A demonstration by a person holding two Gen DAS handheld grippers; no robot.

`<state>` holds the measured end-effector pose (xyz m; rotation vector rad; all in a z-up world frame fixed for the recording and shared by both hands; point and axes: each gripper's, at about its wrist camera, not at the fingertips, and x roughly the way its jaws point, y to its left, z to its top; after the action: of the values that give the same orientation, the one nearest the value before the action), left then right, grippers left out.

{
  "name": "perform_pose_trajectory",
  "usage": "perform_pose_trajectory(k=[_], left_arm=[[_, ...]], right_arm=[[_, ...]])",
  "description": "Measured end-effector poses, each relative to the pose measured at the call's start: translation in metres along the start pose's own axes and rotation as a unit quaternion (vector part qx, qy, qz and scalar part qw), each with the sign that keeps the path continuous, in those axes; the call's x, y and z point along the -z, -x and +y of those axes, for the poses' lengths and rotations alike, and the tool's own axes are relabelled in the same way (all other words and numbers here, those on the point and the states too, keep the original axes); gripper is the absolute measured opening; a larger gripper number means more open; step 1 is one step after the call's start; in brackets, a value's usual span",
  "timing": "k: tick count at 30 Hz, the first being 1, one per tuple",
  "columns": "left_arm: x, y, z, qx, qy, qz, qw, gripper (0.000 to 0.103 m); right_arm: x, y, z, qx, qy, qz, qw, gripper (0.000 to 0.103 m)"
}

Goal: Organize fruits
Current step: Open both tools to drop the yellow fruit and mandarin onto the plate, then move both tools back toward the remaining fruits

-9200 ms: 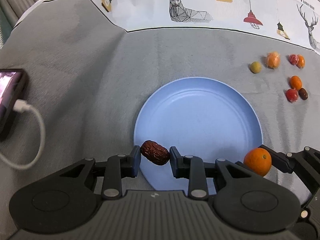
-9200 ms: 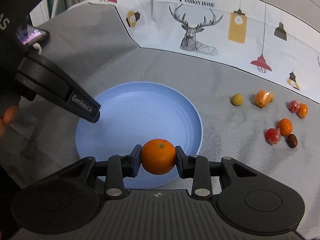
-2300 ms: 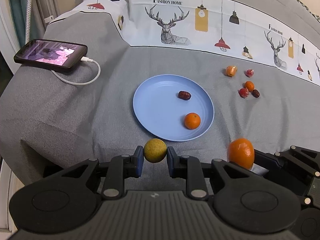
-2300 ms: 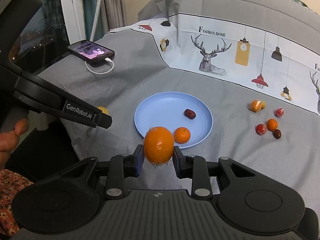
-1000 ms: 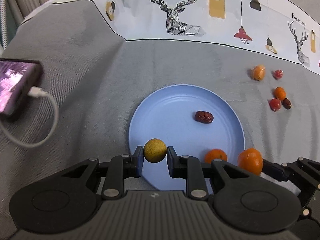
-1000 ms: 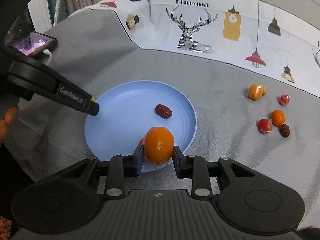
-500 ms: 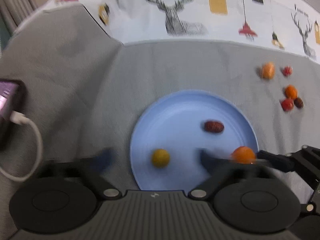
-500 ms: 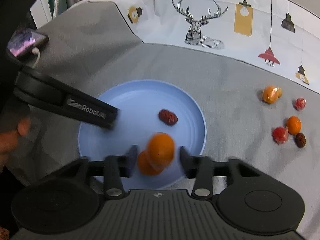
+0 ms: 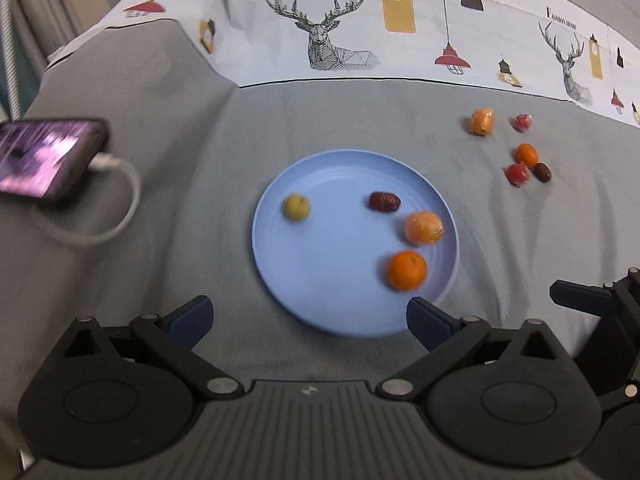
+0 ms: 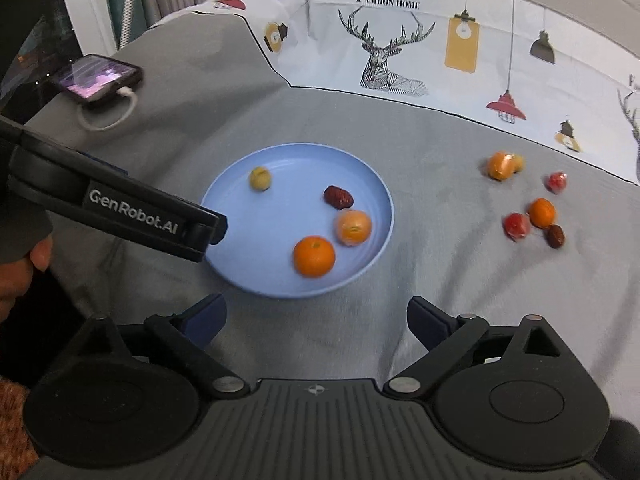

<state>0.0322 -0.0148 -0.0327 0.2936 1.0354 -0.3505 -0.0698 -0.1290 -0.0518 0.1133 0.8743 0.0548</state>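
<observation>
Left wrist: left gripper point(image 9: 308, 316) jaws wide apart, empty. Blue plate point(image 9: 320, 304) holds four fruits; five loose fruits point(image 9: 520, 156) sit far right on the cloth.

Right wrist: right gripper point(image 10: 316, 318) also spread, empty. Wrapped red fruit point(image 10: 517, 226) probably slippery, soft; pinch across the middle, gently.

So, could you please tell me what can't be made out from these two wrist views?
- Phone screen: motion-blurred and cut by the left wrist view's edge.
- Small yellowish item behind the wrapped orange fruit on the cloth: mostly hidden in the right wrist view, unseen in the left.
- Red wrapped pieces: too small and blurred to identify.
- Right gripper in the left wrist view: cut off by the right edge.
</observation>
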Motion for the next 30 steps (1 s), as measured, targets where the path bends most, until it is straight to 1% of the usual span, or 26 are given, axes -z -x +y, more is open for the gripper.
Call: perform_pose_trajectory(k=[6,9,15,19,23,30], left_arm=[[0.026,0.032,0.002,-0.002,0.021,-0.012,0.9997,0.103],[0.035,0.043,0.000,-0.010,0.021,-0.022,0.9995,0.103],[0.041,0.060,-0.001,-0.022,0.031,-0.042,0.9984,0.103],[0.043,0.069,-0.005,-0.025,0.027,-0.052,0.9980,0.103],[0.045,0.075,-0.005,-0.028,0.025,-0.059,0.9975,0.103],[0.047,0.081,-0.001,-0.029,0.034,-0.068,0.9967,0.103]], right_arm=[[0.006,0.026,0.007,0.022,0.007,-0.037,0.999,0.098],[0.009,0.036,0.008,0.028,0.007,-0.050,0.998,0.098],[0.017,0.053,0.013,0.033,0.012,-0.072,0.997,0.098],[0.019,0.062,0.016,0.038,0.014,-0.086,0.995,0.099],[0.020,0.067,0.017,0.041,0.014,-0.092,0.995,0.099],[0.022,0.071,0.025,0.040,0.027,-0.097,0.994,0.099]])
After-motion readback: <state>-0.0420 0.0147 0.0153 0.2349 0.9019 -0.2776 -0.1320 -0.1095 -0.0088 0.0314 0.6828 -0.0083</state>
